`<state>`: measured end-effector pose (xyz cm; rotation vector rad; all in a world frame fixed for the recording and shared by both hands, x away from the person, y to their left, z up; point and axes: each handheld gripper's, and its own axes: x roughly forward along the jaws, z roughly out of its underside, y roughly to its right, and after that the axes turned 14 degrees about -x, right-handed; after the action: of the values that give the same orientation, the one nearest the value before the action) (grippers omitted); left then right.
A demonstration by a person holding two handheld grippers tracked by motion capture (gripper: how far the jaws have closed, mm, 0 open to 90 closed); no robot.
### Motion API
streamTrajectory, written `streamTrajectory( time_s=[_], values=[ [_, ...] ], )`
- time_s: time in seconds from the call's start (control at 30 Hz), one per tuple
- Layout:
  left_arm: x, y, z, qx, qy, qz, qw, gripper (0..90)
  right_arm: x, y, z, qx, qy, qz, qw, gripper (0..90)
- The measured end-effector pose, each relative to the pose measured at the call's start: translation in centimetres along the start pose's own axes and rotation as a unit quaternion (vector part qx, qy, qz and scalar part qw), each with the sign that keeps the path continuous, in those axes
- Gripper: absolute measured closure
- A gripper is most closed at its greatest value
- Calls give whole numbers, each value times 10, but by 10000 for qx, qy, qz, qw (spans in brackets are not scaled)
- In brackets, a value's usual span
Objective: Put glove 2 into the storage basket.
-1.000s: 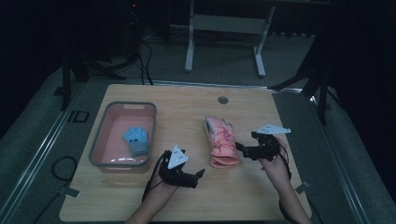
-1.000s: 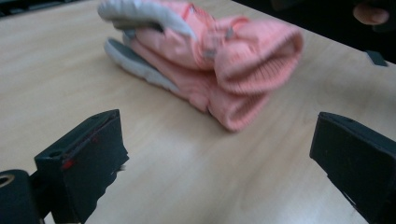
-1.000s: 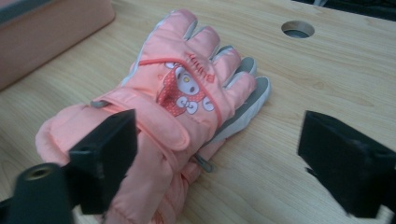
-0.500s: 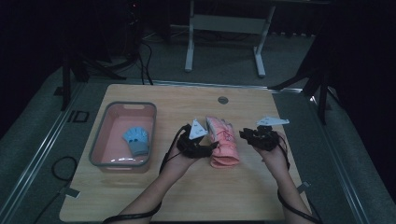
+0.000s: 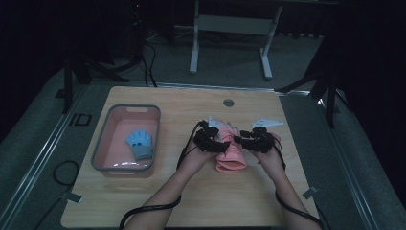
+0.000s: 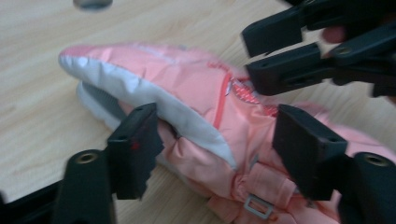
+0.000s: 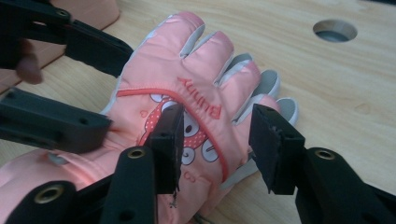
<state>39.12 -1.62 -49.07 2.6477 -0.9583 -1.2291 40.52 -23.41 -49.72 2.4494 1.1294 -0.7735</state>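
The pink glove (image 5: 230,152) lies mid-table (image 5: 167,201), its middle hidden under both grippers in the high view. The left gripper (image 6: 217,149) and right gripper (image 7: 215,142), jaws just reopening, straddle it part-open; whether the pads press it is unclear.

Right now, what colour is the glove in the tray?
Blue glove, in the pink tray; clearest in the high view.

Looks like a lab / data-collection rig, not a home. Dim room, one lit wooden table (image 5: 158,201) centre frame with a cable grommet hole (image 5: 228,102) near its far edge. Metal desk frame legs (image 5: 194,43) top centre, cables (image 5: 143,57) trailing on the grey floor upper left, dark stands (image 5: 330,81) at the right.
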Motion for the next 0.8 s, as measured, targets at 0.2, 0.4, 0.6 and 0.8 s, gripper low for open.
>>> streamTrajectory(
  time_s=[0.2,0.4,0.6,0.8],
  values=[
    [16,-13,9,-542,-319,46,9980,182,13,2,12,436,-294,-239,9983,411],
    [37,-30,24,-1332,-423,508,9889,168,30,17,25,1332,-682,-764,9858,387],
    [45,-39,27,-1616,-539,1083,9794,253,37,27,34,1902,-773,-1167,9717,400],
    [38,-27,20,-1126,-444,848,9890,602,33,16,29,1754,-687,-956,9774,687]
  ],
)
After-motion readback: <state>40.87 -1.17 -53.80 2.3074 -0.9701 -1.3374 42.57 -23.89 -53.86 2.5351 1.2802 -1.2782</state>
